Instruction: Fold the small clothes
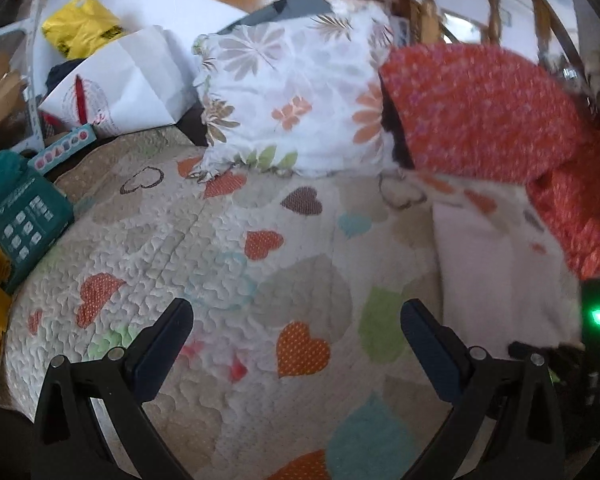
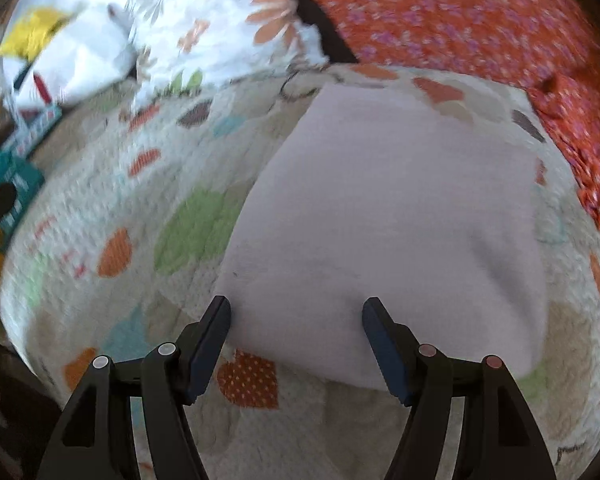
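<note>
Fingers (image 2: 218,322) of the right gripper (image 2: 296,320) stand spread, pinching nothing, over the near edge of a folded white garment (image 2: 388,216) lying on the heart-patterned quilt (image 2: 100,184). Motion blur hides its folds. Left gripper (image 1: 296,324) hangs spread over bare quilt; the garment shows partly at the right, cut off behind orange floral fabric (image 1: 480,112).

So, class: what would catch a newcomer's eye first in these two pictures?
A pale folded cloth lies flat on the heart-patterned quilt, right in front of the open right gripper. Behind it a vivid red flowered fabric is heaped beside a floral pillow. The left gripper is open over bare quilt.
</note>
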Tool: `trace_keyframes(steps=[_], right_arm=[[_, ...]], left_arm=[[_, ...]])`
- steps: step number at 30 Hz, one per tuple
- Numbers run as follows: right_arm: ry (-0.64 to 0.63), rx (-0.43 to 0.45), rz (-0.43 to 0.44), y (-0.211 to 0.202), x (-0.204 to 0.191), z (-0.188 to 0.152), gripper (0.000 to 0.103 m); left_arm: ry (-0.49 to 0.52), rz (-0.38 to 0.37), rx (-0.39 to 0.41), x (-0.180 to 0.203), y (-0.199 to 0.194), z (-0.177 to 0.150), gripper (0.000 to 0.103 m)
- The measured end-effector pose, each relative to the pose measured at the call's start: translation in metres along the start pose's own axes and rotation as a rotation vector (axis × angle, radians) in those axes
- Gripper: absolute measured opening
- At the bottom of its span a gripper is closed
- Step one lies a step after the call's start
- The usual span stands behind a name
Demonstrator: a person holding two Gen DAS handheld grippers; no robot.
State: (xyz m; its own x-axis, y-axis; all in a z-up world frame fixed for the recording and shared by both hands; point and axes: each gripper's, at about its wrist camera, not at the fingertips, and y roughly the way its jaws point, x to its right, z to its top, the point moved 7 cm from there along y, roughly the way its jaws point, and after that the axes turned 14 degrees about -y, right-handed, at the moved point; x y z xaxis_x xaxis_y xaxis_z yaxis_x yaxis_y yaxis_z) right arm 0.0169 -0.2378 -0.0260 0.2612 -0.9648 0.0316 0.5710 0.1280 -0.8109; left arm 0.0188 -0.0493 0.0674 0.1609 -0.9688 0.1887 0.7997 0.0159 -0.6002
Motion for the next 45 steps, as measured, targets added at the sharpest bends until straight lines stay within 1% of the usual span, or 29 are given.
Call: trace_keyframes(steps=[1,2,4,6,8,12,17,20,32,38,45], right_arm=[[-0.013,-0.023,-0.001,0.008,-0.002,-0.001,0.081],[-0.027,-0.052,-0.011,0.017,-0.004,-0.003,0.081],[-0.058,-0.054,-0.04,0.02,-0.007,-0.002,0.082],[-0.055,-0.031,-0.02,0.012,-0.007,0.001,0.082],[-0.023,0.006,0.009,0.0,-0.002,0.005,0.082],[0.057,0.075,0.01,-0.022,0.018,0.011,0.082],[0.115,0.123,-0.024,-0.045,0.039,0.016,0.082],[0.127,0.121,-0.057,-0.049,0.047,0.012,0.082],[0.212,0.101,-0.129,-0.056,0.084,-0.013,0.082],[0.249,0.084,-0.135,-0.056,0.096,-0.021,0.082],[0.228,0.069,-0.128,-0.052,0.091,-0.022,0.082]], left_arm=[[0.025,0.008,-0.003,0.001,0.003,-0.004,0.103],[0.047,0.015,-0.01,0.002,0.006,-0.008,0.103],[0.075,0.019,-0.035,0.002,0.013,-0.015,0.103],[0.097,0.016,-0.072,0.002,0.02,-0.024,0.103],[0.107,0.014,-0.103,0.002,0.024,-0.031,0.103],[0.108,0.005,-0.158,0.003,0.031,-0.044,0.103],[0.121,-0.009,-0.191,0.014,0.033,-0.055,0.103],[0.134,-0.02,-0.203,0.023,0.034,-0.06,0.103],[0.167,-0.065,-0.258,0.051,0.036,-0.077,0.103],[0.169,-0.075,-0.284,0.058,0.04,-0.082,0.103],[0.163,-0.079,-0.324,0.059,0.045,-0.088,0.103]])
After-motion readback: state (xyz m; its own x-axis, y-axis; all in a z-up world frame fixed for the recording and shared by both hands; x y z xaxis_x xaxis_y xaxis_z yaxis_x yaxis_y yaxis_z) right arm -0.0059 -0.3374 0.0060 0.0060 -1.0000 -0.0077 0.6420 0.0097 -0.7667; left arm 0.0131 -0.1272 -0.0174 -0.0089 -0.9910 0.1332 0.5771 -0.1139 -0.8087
